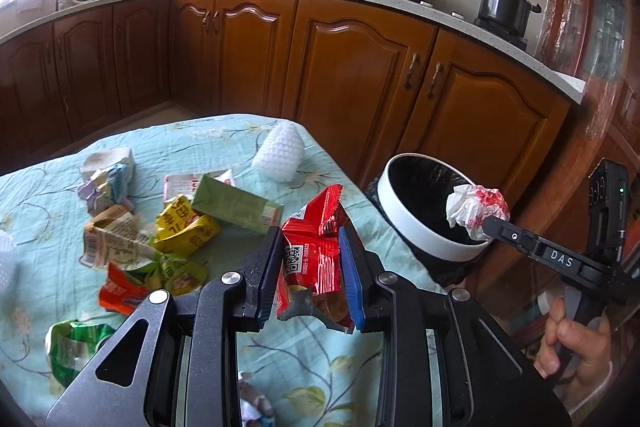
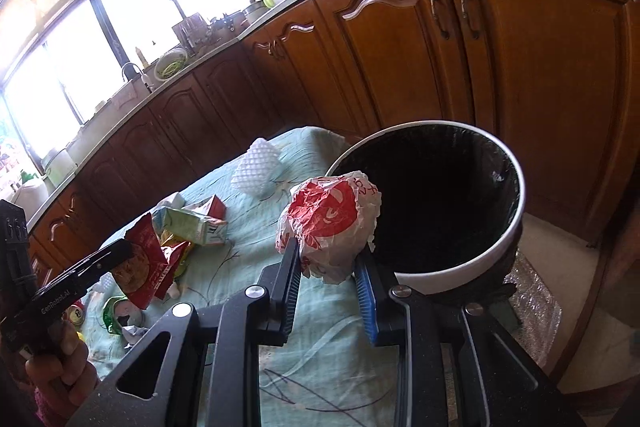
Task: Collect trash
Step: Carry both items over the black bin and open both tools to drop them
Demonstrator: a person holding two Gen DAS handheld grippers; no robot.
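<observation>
Floral tablecloth (image 1: 280, 359), glossy red wrapper (image 1: 316, 251), crumpled paper wad (image 2: 332, 223)

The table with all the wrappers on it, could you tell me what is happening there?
A person is clearing trash with a gripper in each hand. The right gripper holds a crumpled red-and-white wrapper at the rim of the bin, not yet dropped. The left gripper holds a red snack packet above the table, where more wrappers remain.
</observation>
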